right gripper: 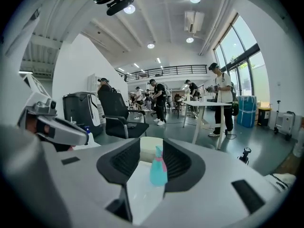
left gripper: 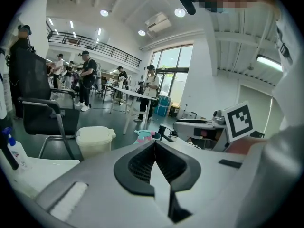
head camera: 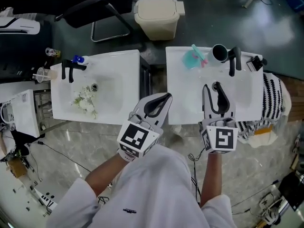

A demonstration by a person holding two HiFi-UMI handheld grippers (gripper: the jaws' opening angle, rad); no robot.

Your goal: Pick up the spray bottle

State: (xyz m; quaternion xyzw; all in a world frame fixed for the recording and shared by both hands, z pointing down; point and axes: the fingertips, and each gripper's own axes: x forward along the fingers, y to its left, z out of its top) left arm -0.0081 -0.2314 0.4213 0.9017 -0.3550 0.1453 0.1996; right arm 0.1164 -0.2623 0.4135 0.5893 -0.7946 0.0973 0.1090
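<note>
The teal spray bottle with a pink trigger stands at the back of the right white counter. My right gripper hovers over that counter's front half, open and empty, with the bottle well ahead of it. In the right gripper view the spray bottle shows upright in the gap between the jaws, at a distance from my right gripper. My left gripper is shut and empty over the gap between the two counters. The left gripper view shows my left gripper with jaws together and the spray bottle beyond.
A black cup and a black faucet stand right of the bottle. The left sink holds white flowers, a black faucet and a blue-capped bottle. A beige bin stands behind; a striped cloth hangs at right.
</note>
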